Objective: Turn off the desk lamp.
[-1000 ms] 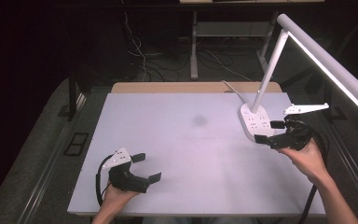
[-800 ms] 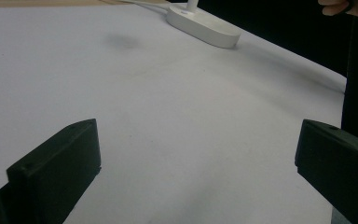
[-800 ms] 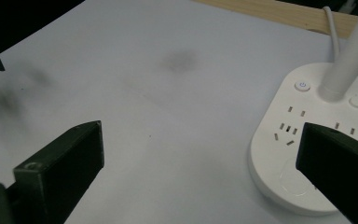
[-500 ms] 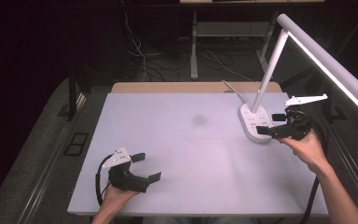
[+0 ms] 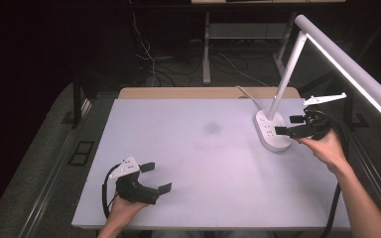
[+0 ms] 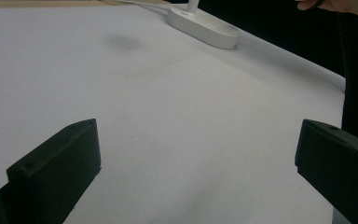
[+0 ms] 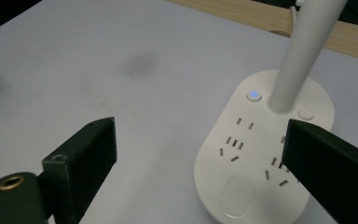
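No readable text, labels or numbers anywhere; lamp base carried only unmarked buttons, sockets and a blue indicator light.

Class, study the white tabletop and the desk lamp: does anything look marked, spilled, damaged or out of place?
One oddity: a faint dark smudge marks the white tabletop near its middle, left of the white oval lamp base. The base stands flat and looks undamaged.

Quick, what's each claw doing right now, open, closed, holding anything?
Left claw: open, empty, low over the near left of the table.
Right claw: open, empty, hovering at the lamp base.
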